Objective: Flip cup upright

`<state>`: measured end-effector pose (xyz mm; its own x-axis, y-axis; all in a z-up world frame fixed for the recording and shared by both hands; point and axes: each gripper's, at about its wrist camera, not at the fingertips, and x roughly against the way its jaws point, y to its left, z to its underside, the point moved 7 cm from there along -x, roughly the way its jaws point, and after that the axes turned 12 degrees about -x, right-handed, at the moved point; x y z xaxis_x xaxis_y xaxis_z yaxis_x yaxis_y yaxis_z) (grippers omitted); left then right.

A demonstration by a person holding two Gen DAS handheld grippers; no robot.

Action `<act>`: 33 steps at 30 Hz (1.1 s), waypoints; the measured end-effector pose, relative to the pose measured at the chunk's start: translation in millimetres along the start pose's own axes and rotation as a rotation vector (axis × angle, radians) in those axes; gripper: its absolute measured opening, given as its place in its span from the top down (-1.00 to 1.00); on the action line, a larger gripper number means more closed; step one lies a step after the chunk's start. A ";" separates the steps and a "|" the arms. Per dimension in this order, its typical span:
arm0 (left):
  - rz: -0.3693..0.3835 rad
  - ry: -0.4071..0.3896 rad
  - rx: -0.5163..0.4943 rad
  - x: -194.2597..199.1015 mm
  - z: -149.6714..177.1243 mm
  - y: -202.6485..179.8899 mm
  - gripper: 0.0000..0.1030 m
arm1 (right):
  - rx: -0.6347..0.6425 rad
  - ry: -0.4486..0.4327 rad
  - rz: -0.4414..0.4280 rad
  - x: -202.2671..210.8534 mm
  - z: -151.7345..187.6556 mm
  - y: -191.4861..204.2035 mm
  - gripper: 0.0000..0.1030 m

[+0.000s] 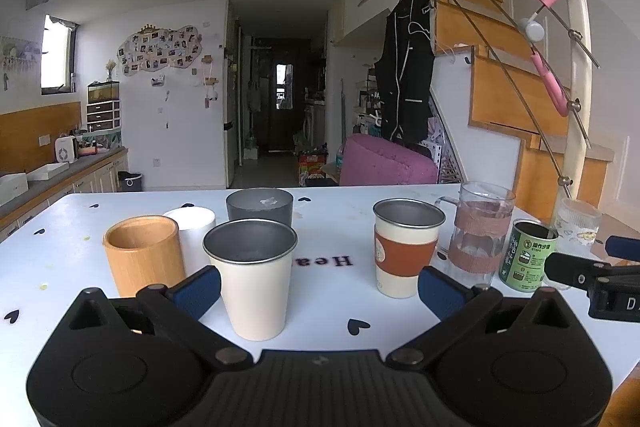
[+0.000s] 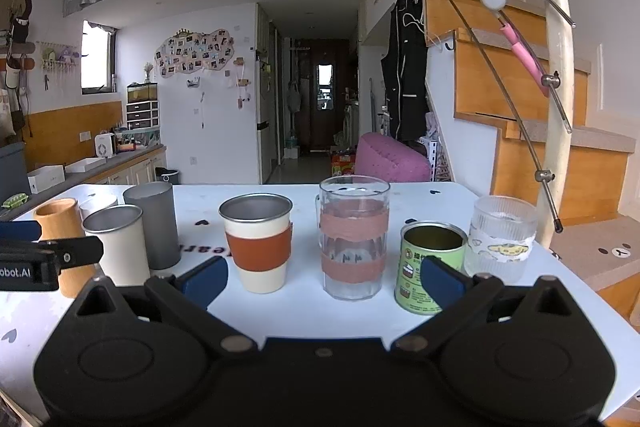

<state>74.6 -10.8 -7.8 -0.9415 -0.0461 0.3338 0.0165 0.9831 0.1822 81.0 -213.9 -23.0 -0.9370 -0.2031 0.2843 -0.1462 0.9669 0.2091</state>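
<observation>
Several cups stand on the white table (image 1: 60, 259). In the left wrist view a cream steel cup (image 1: 253, 279) stands upright just ahead, near the left finger of my open, empty left gripper (image 1: 318, 289). A wooden cup (image 1: 144, 253), a white cup (image 1: 194, 233) and a dark grey cup (image 1: 260, 205) with its flat base up stand behind it. In the right wrist view my right gripper (image 2: 324, 281) is open and empty, with a cream cup with an orange sleeve (image 2: 258, 247) and a glass mug (image 2: 354, 237) standing upright ahead between the fingers. The grey cup (image 2: 154, 225) stands at left.
A green tin can (image 2: 430, 267) stands by the right finger, a ribbed glass (image 2: 502, 237) behind it. The left gripper's body (image 2: 44, 263) shows at the left edge. A stair railing (image 2: 554, 67) rises beyond the table's right corner. The table's far edge is behind the cups.
</observation>
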 end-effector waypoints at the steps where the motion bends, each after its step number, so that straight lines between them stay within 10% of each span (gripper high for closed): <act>1: -0.001 0.000 -0.001 0.3 -0.1 -0.1 -1.00 | 0.000 0.001 -0.001 0.0 0.0 0.2 -1.00; 33: 0.000 0.009 -0.002 -0.5 -0.2 -0.1 -1.00 | -0.003 0.008 0.006 0.0 0.5 -0.2 -1.00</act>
<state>75.1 -10.9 -7.8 -0.9384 -0.0479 0.3422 0.0169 0.9828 0.1839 80.9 -214.0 -23.5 -0.9352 -0.1989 0.2930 -0.1398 0.9675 0.2106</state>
